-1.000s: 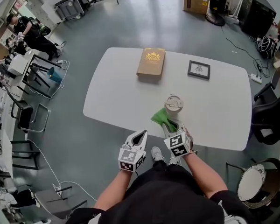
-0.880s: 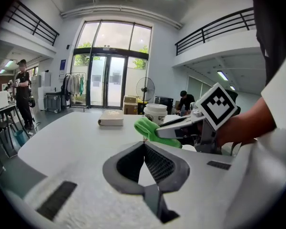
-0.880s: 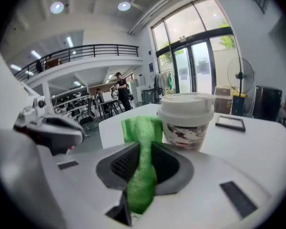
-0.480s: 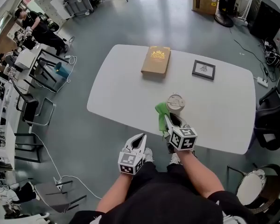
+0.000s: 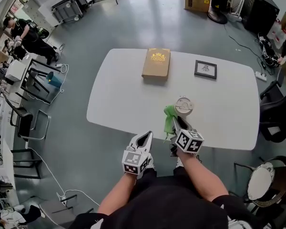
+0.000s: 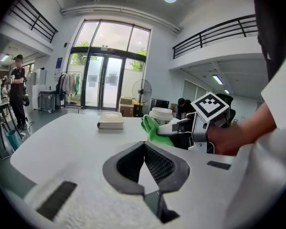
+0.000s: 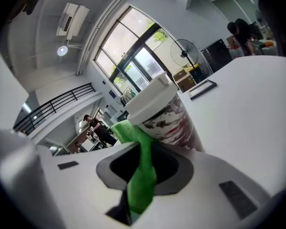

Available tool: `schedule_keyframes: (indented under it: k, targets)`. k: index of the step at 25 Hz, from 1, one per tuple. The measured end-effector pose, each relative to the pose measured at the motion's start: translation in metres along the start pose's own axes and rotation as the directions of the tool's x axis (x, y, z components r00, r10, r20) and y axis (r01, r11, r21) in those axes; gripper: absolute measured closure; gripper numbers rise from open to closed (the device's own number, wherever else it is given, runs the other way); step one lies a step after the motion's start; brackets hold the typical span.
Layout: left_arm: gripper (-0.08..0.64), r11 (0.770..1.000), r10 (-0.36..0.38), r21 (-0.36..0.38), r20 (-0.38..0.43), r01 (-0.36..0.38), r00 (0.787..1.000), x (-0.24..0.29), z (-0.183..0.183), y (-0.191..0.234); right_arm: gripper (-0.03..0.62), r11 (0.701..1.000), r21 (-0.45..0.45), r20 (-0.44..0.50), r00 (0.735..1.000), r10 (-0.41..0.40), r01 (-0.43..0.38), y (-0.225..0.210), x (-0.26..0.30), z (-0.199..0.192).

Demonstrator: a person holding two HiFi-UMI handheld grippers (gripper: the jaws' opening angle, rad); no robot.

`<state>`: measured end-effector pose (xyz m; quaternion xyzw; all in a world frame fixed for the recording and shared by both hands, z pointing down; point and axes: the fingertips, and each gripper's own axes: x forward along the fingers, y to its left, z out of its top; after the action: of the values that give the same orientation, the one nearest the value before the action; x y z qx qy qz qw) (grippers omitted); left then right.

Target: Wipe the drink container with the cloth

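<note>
Closed book [image 5: 155, 64] and framed picture [image 5: 205, 69] on white table [image 5: 114, 99]

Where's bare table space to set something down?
Bare: white table left of the tan book; the right end, this side of the black picture frame. Crowded: around the lidded paper cup, where the right gripper holds the green cloth.

No legible text anywhere; gold emblem on the book [image 5: 155, 64] unreadable.
</note>
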<state>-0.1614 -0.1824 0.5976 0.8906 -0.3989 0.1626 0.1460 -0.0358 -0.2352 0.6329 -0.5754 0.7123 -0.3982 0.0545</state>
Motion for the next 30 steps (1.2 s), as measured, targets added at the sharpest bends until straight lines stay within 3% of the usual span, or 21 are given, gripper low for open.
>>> schedule_keyframes:
  k: [11,17,23,28,30]
  targets:
    - [0.548,0.992,-0.124,0.008,-0.039,0.124,0.992,-0.008,-0.013,0.029,0.511,0.979,0.127,0.048,0.985,-0.167,0.160,-0.021,0.016,-0.018]
    - [0.548,0.987,-0.157,0.028,-0.038,0.158,0.987,-0.007,-0.008,0.043,0.511,0.938,0.257,0.022,0.968,-0.248,0.235,-0.044,0.025,-0.040]
    - [0.548,0.986,-0.164,0.026,-0.038,0.165,0.986,-0.012,-0.009,0.054,0.511,0.898,0.331,0.001,0.952,-0.307,0.289,-0.058,0.034,-0.054]
    - [0.548,0.984,-0.173,0.031,-0.055,0.175,0.983,-0.018,-0.016,0.056,0.511,0.846,0.420,-0.022,0.936,-0.352,0.328,-0.070,0.036,-0.069]
    - [0.547,0.984,-0.172,0.033,-0.055,0.174,0.984,-0.020,-0.017,0.058,0.511,0.845,0.420,-0.019,0.934,-0.357,0.332,-0.072,0.036,-0.071]
